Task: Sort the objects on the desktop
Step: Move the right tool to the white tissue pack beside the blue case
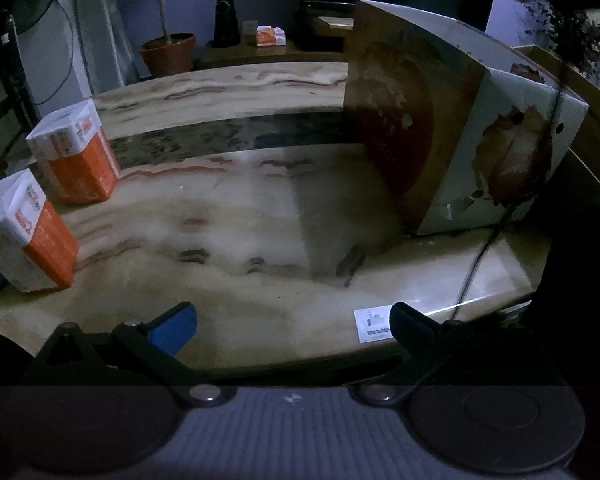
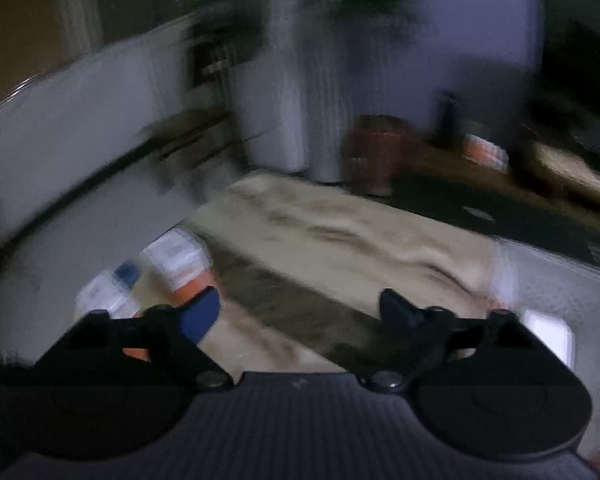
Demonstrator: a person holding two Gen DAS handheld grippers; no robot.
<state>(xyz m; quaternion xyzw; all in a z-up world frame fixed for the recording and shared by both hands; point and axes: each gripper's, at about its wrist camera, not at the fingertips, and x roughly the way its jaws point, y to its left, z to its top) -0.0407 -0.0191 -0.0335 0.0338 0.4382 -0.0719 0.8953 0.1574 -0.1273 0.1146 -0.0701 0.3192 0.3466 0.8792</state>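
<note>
Across the left wrist view, left gripper (image 1: 294, 322) spread wide, nothing between its jaws, over bare marble table (image 1: 236, 216). Two orange-white packs (image 1: 74, 152) (image 1: 26, 232) at 9 o'clock near the edge; one big box (image 1: 452, 128) at 2, seen clearly only here. Right wrist view, blurred: right gripper (image 2: 300, 310) released, same two packs (image 2: 180, 264) at 8.

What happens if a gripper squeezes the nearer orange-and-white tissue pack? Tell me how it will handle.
The nearer tissue pack looks like soft plastic-wrapped paper, so it probably dents under the pads and is light for its bulk. It stands upright on a narrow end, so a push near its top would likely tip it. The glossy wrap may slip.
</note>
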